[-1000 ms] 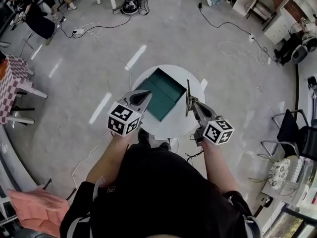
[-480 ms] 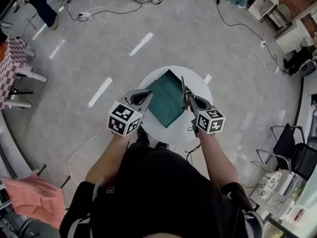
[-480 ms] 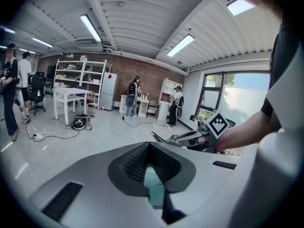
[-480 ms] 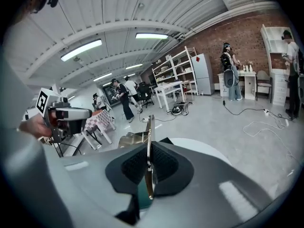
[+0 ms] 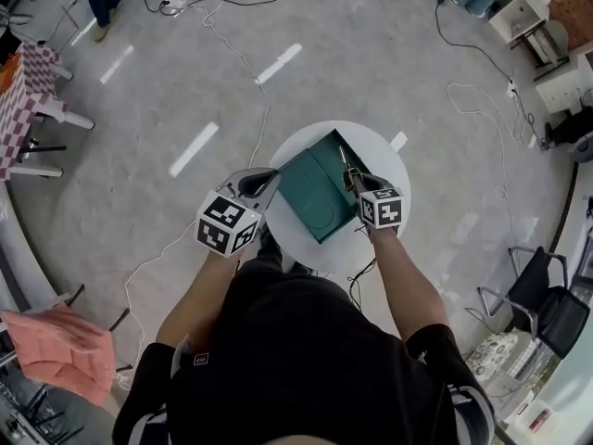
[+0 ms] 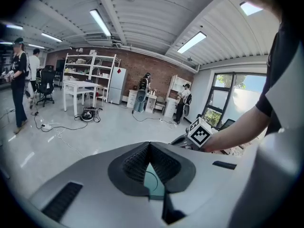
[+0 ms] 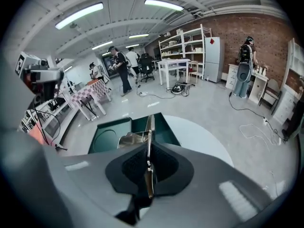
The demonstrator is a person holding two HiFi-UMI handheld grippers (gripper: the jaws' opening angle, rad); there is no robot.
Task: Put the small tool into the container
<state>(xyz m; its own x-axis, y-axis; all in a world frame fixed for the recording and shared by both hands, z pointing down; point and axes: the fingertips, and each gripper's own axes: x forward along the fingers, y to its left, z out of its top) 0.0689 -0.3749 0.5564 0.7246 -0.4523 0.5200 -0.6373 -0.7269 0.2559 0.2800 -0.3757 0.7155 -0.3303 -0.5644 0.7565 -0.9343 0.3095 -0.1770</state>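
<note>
A green container (image 5: 313,204) lies open on the round white table (image 5: 378,152), its lid folded out beside it. My right gripper (image 5: 350,180) is shut on the small tool (image 5: 343,159), a thin metal piece that sticks forward past the jaws over the container's right edge. In the right gripper view the tool (image 7: 150,126) runs up from the right gripper (image 7: 148,152) above the container (image 7: 107,137). My left gripper (image 5: 270,177) hangs at the table's left rim, beside the container. In the left gripper view the left gripper (image 6: 149,148) is shut with nothing in it.
Cables (image 5: 232,26) trail over the grey floor beyond the table. A checkered table (image 5: 28,100) stands far left, a pink cloth (image 5: 56,350) low left, and chairs (image 5: 537,295) to the right. People stand by shelves (image 6: 90,75) in the background.
My right gripper has carried the tool leftward and forward, from the table's right side to the container's right edge. The left gripper has stayed roughly where it was.
</note>
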